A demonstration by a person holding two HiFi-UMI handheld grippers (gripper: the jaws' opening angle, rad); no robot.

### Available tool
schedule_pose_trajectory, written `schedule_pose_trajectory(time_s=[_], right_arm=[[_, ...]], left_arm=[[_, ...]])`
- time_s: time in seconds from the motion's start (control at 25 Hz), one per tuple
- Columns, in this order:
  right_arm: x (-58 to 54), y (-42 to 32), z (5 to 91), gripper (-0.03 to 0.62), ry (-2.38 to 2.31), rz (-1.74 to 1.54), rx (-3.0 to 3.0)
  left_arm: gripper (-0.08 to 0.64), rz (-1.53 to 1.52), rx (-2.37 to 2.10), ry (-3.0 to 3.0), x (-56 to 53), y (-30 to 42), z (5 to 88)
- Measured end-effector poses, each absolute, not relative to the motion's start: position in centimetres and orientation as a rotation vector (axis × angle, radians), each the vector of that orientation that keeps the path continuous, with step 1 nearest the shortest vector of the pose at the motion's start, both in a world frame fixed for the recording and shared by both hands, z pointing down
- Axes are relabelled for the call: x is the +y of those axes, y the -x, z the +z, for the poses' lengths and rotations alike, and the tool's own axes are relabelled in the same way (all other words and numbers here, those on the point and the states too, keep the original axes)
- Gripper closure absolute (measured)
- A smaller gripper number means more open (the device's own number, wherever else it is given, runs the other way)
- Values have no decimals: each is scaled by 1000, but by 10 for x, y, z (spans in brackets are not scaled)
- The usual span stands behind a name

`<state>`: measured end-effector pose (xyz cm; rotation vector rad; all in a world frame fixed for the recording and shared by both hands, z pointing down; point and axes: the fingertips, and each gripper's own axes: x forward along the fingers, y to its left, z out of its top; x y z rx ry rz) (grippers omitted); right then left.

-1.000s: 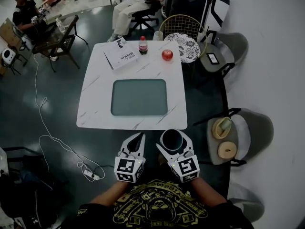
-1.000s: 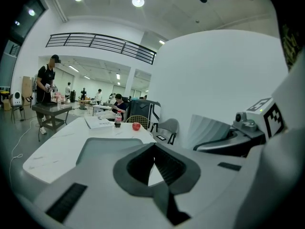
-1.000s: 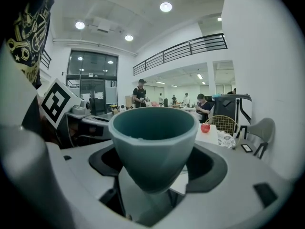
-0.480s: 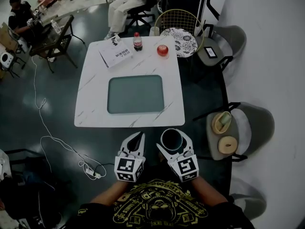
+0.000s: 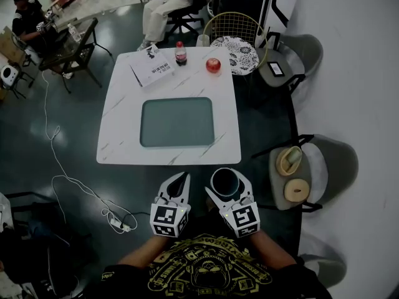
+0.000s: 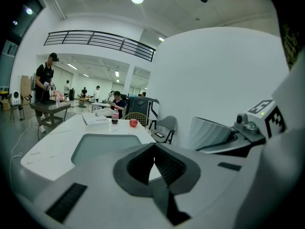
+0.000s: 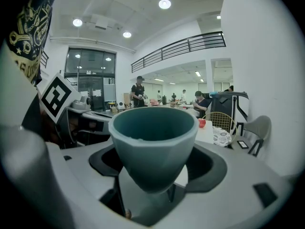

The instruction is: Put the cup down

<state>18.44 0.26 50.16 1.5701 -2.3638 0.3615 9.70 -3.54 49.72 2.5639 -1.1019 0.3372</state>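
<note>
Standing upright between right tongs point(image 7: 157, 175) — the cup point(image 7: 153, 132).

Regions hidden or unresolved.
The cup's point(image 7: 153, 137) foot sits concealed between the right gripper's point(image 5: 226, 180) jaws; the booklet's point(image 5: 151, 69) print is too small to read; the seated person point(image 5: 165, 11) is cut by the top edge.

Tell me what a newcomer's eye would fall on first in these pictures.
The teal cup clamped in the right claw, just short of the white table, draws the eye first. Next come the grey tray at the table's middle and the red apple near its far edge.
</note>
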Motion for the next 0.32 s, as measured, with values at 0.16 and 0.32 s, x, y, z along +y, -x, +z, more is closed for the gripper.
schedule_pose_trajectory(time_s=[0.16, 0.32], right_arm=[[4, -182, 501, 219, -1565, 355, -2364], [6, -180, 501, 219, -1558, 350, -2364]], left_arm=[[549, 335, -1108, -2561, -34, -94, 496], [549, 332, -1110, -2560, -32, -92, 495]])
